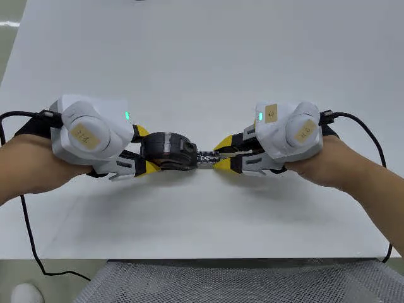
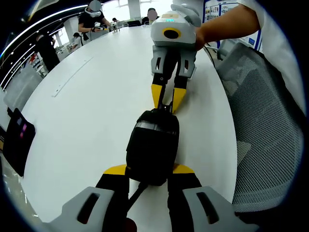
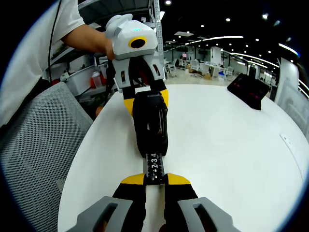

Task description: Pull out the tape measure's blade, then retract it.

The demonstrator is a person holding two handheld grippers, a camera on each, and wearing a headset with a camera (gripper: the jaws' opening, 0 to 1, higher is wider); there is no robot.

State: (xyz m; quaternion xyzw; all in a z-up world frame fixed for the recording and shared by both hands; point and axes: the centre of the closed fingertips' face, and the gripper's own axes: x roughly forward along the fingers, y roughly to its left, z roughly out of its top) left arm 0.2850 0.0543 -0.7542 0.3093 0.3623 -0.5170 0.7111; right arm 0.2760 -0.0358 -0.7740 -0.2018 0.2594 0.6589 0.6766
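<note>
Black tape measure (image 1: 168, 151) at centre of the head view on the white bench (image 1: 208, 57), left tongs (image 1: 147, 150) clamped on its case, right tongs (image 1: 222, 153) clamped on the short exposed blade (image 1: 207, 157)

Site: open-plan office or lab hall | I work at a long white table (image 1: 202, 50) | grey mesh chair (image 2: 260, 111) beside me | other people (image 2: 91, 21) at far end | ceiling spotlights (image 3: 227, 20), rows of desks (image 3: 203, 65) beyond.
</note>
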